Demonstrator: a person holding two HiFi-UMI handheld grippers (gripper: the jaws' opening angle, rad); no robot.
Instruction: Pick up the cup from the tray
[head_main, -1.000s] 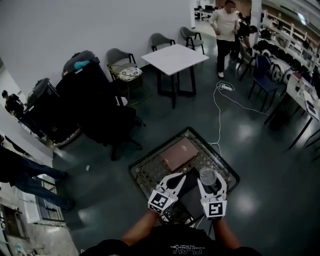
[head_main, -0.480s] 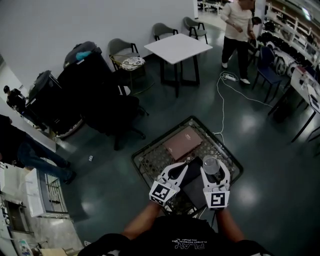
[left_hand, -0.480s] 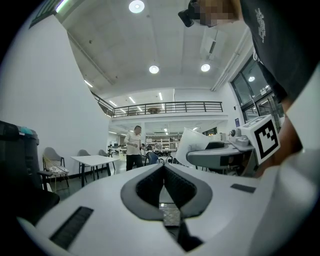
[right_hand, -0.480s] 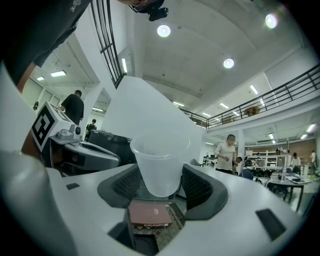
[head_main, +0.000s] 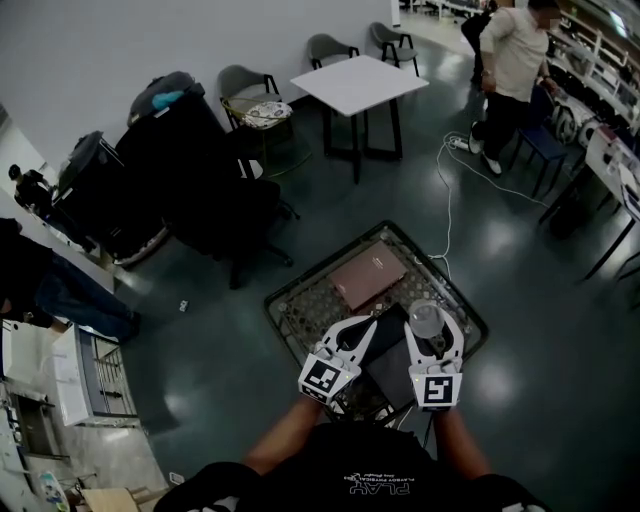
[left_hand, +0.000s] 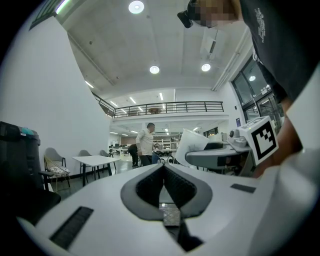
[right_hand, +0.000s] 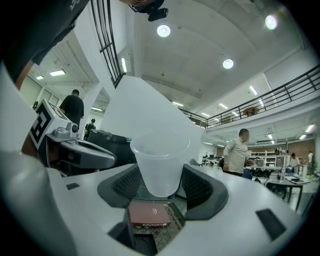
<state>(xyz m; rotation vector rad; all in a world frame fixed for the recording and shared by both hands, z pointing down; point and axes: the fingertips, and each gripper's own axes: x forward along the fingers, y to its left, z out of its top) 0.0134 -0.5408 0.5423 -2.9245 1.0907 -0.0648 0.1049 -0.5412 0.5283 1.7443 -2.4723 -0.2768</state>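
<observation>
A clear plastic cup (head_main: 424, 318) sits between the jaws of my right gripper (head_main: 432, 325), which is shut on it and holds it upright above the tray's near right part. In the right gripper view the cup (right_hand: 160, 165) fills the gap between the pads (right_hand: 197, 187). The dark-rimmed tray (head_main: 290, 310) has a patterned bed with a pink book (head_main: 368, 275) and a black flat item (head_main: 385, 365) on it. My left gripper (head_main: 365, 328) hovers beside the right one, jaws pressed together with nothing in them (left_hand: 163, 167).
The tray is low over a dark glossy floor. A white table (head_main: 358, 85) with chairs stands behind it, a black office chair (head_main: 220, 215) at the left, and a white cable (head_main: 445, 200) trails on the floor. A person (head_main: 510, 70) stands at the far right.
The right gripper keeps its hold on the cup and both grippers stay over the tray. The person at the back has walked to the right. The head view has shifted slightly.
</observation>
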